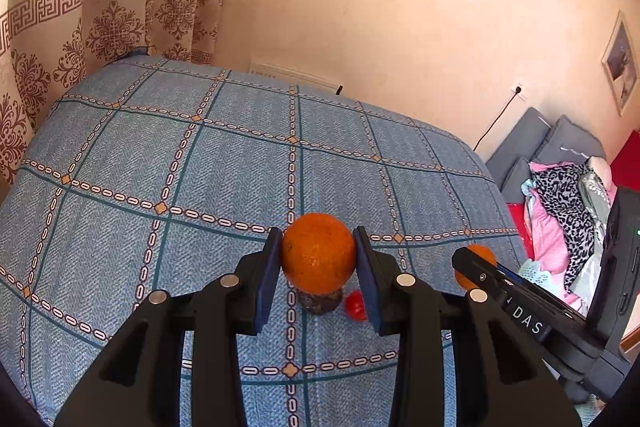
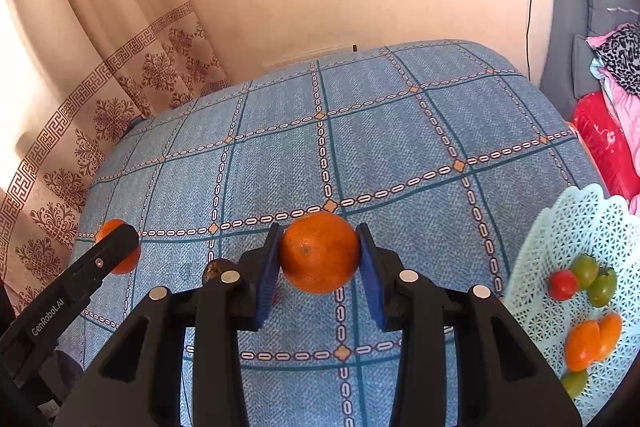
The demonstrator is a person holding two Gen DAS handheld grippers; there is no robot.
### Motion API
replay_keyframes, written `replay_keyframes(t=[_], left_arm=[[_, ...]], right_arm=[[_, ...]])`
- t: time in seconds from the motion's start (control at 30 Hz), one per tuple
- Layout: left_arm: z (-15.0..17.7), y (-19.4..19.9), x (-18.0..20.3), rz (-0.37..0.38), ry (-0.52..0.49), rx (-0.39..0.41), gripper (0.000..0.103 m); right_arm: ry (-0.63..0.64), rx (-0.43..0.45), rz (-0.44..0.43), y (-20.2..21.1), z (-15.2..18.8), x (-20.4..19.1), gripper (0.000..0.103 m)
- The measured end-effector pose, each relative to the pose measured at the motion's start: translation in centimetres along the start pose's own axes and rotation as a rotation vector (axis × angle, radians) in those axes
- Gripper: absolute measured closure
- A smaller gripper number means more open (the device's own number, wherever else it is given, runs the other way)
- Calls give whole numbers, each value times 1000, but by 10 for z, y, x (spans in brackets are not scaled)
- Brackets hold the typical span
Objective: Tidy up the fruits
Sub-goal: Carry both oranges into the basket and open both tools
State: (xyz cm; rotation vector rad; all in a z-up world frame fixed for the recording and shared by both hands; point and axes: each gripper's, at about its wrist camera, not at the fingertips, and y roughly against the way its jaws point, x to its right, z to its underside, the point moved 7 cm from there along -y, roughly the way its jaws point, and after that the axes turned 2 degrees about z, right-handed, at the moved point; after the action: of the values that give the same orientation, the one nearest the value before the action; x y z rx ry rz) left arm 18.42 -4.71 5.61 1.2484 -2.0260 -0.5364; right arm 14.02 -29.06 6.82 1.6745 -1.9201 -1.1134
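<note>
Two handheld grippers are each pinching an orange above the blue checked tablecloth (image 1: 160, 155): the left gripper (image 1: 318, 267) is clamping its orange (image 1: 318, 253) between blue pads, and the right gripper (image 2: 318, 263) is clamping another orange (image 2: 318, 253) the same way. A dark fruit (image 1: 320, 301) and a small red tomato (image 1: 355, 305) are lying below the left one. The pale lattice basket (image 2: 560, 227), already holding tomatoes and oranges, is sitting at the table's right edge. Round, smooth fruit may be slipping from flat pads and rolling off.

Orange (image 2: 319, 251) between right gripper (image 2: 319, 259) jaws
</note>
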Motion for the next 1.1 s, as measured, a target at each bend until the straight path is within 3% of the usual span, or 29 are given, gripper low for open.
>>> replay_keyframes(t=[0.53,0.83,1.1], left_arm=[[30,29,96,165,-177,-7,67],[54,28,133,211,-259,-39,67],[78,22,155,226,-318,-74,67]], right_arm=[[-175,55,57,76,18,112,65],[-260,55,112,99,49,178,65],[-281,47,118,111,77,202,65]])
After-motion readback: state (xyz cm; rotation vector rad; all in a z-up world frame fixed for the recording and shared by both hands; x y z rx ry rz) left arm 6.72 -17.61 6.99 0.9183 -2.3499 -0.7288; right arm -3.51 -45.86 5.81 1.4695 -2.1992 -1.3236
